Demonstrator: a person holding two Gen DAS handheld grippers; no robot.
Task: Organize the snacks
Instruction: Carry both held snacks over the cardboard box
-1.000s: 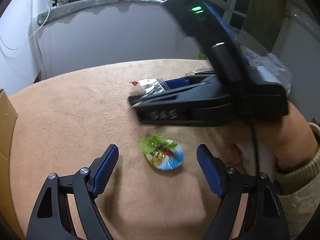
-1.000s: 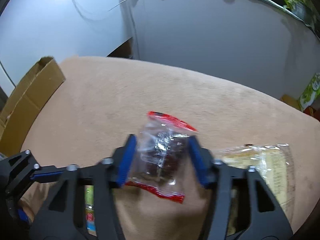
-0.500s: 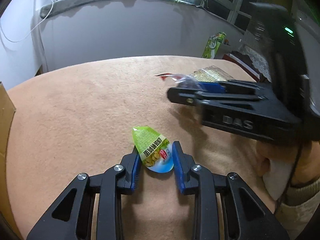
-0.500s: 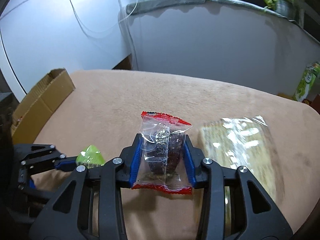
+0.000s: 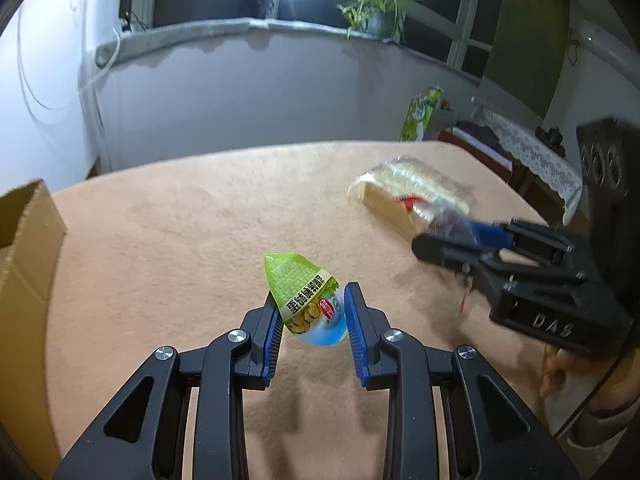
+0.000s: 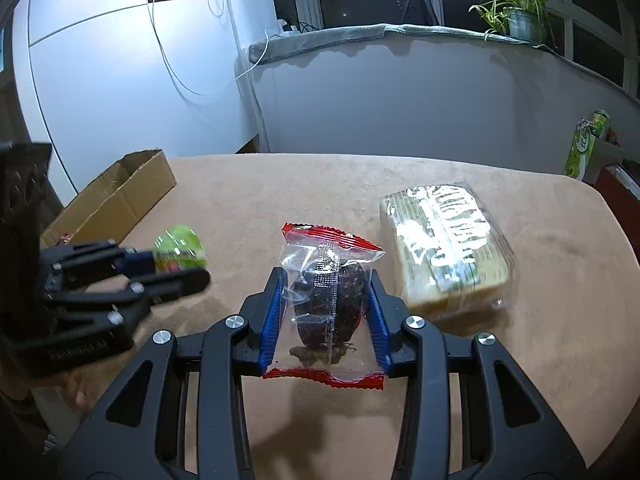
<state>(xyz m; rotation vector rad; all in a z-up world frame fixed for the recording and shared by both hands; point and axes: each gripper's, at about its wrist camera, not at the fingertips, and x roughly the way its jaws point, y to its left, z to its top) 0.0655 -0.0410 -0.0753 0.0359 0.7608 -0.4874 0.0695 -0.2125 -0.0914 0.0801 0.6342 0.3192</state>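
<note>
Firmly, the left gripper (image 5: 312, 312) was clamped on a green-and-blue snack pouch (image 5: 308, 300), its blue pads (image 5: 273, 330) pressing both sides, the pouch lifted clear of the tan counter (image 5: 180, 240). Meanwhile the right gripper (image 6: 326, 312) squeezed a clear, red-edged packet (image 6: 328, 304) holding a dark snack, also off the counter. Just beside it to the right a wrapped block of pale crackers (image 6: 444, 248) lay flat. An open cardboard box (image 6: 116, 200) sat at the counter's far left edge.

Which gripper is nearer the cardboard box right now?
Left. The left gripper, gripping the green packet, is beside the box; the right gripper, holding the red-edged packet, is farther off.
</note>
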